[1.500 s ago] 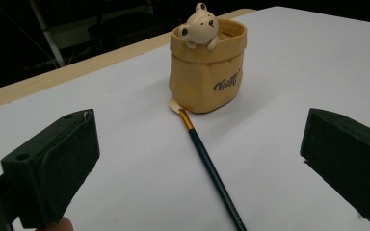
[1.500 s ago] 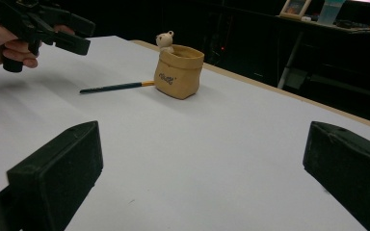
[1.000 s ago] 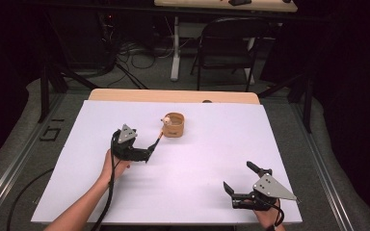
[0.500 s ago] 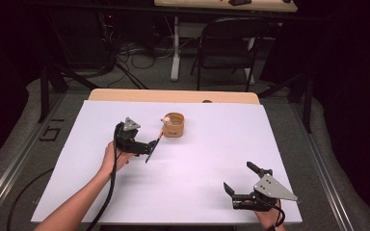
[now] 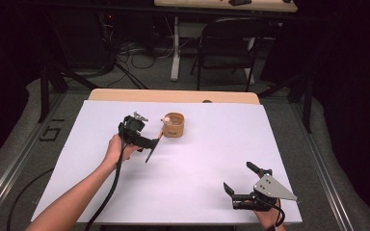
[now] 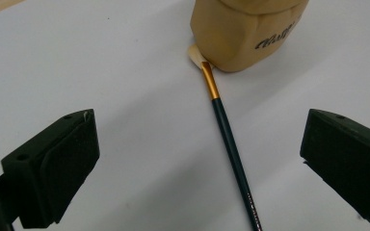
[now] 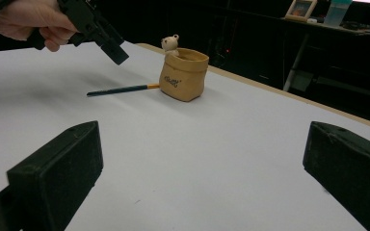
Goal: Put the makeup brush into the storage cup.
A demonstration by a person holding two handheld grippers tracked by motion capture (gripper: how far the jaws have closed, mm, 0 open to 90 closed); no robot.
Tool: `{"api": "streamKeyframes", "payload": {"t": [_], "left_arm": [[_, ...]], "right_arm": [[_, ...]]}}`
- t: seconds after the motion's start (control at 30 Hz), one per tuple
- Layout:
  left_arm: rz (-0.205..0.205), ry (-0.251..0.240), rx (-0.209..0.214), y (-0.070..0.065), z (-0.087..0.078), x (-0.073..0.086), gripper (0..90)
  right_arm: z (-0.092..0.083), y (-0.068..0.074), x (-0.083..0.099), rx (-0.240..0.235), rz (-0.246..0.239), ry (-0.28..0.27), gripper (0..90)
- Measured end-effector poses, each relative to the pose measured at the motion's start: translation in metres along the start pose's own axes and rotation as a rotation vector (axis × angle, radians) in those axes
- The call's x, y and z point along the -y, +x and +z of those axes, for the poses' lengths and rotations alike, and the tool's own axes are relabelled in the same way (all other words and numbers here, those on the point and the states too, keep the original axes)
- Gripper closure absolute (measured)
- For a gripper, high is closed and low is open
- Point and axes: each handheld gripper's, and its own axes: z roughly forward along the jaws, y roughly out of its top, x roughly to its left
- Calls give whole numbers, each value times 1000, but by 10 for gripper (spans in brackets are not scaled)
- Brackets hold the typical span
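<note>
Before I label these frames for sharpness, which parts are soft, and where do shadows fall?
Left gripper view: the paintbrush is crisp and casts a faint shadow, while the near black jaws look soft. Right gripper view: the near jaws blur, while the pouch-shaped holder stays sharp. High view: even light on the white table, dark surroundings.

Dark-green paintbrush [image 6: 231, 144]; tan pot [image 6: 243, 31]; white table [image 5: 197, 159]

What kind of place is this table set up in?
Probably a lab or recording studio: a white-topped table ringed by black curtains, loose cables on the grey carpet, and a black folding chair behind.
</note>
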Motion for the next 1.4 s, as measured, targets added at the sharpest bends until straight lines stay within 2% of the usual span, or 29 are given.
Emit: {"api": "streamKeyframes", "payload": {"t": [0.2,0.3,0.37,0.43,0.53,0.67,0.73,1.0,1.27,1.4], "left_arm": [[-26,32,-6,0,3,-11,1],[-36,72,-17,2,5,-19,1],[-38,79,-16,3,7,-20,2],[-37,112,-15,3,10,-23,14],[-40,123,-13,2,13,-24,30],[-38,143,-5,2,19,-25,87],[-49,152,5,3,22,-26,146],[-71,187,34,3,31,-30,220],[-84,225,76,2,42,-29,423],[-90,227,94,2,45,-30,530]], "right_arm": [[0,0,0,0,5,4,0],[0,0,0,1,6,1,0],[0,0,0,1,4,4,0],[0,0,0,2,5,2,0],[0,0,0,2,3,2,0],[-1,0,0,3,4,4,0],[-2,0,0,5,3,1,0],[-1,-1,0,4,2,4,0],[-2,-1,0,5,2,9,0],[-1,0,0,4,3,7,0]]}}
